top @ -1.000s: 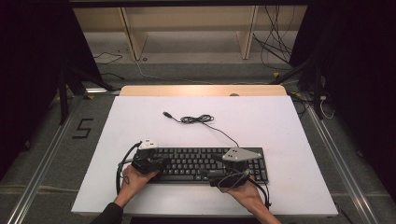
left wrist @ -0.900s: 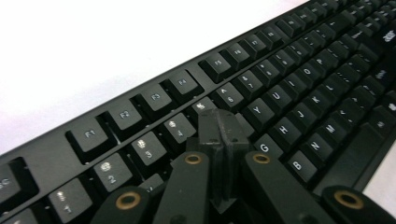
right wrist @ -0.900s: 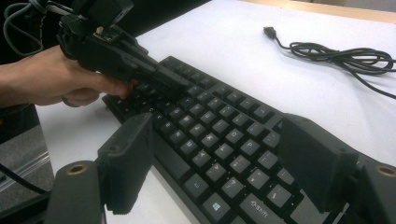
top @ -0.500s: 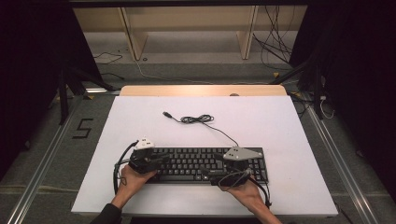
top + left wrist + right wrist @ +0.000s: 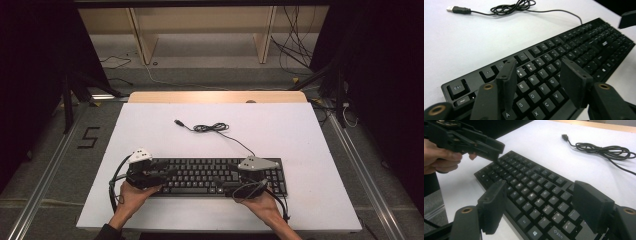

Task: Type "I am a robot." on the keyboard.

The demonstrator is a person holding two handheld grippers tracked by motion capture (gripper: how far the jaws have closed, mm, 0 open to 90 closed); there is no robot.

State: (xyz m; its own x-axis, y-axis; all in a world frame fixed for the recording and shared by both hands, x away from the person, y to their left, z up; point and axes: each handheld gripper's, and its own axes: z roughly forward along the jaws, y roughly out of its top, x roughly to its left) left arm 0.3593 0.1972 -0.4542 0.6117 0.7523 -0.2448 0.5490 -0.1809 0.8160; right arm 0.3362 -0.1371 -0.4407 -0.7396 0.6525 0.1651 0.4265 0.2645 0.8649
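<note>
A black keyboard (image 5: 215, 176) lies flat near the front of the white table (image 5: 300, 130). Its cable (image 5: 212, 128) is coiled behind it and ends in a USB plug (image 5: 177, 122). My left gripper (image 5: 167, 174) hovers over the keyboard's left end, open with nothing between its jaws. In the left gripper view, the left gripper (image 5: 539, 67) hangs above the letter keys of the keyboard (image 5: 579, 47). My right gripper (image 5: 225, 186) is over the keyboard's right half and is also open. In the right gripper view, the right gripper (image 5: 540, 188) spans the keys (image 5: 534, 187) while the left gripper (image 5: 491, 148) points in from the upper left.
Bare white tabletop surrounds the keyboard on all sides. A wooden strip (image 5: 215, 96) runs along the table's far edge. Metal rails (image 5: 45, 170) flank the table on the floor. The coiled cable (image 5: 604, 148) lies beyond the keyboard.
My left gripper has shifted slightly left along the keyboard's left end. The right gripper and the keyboard have stayed put.
</note>
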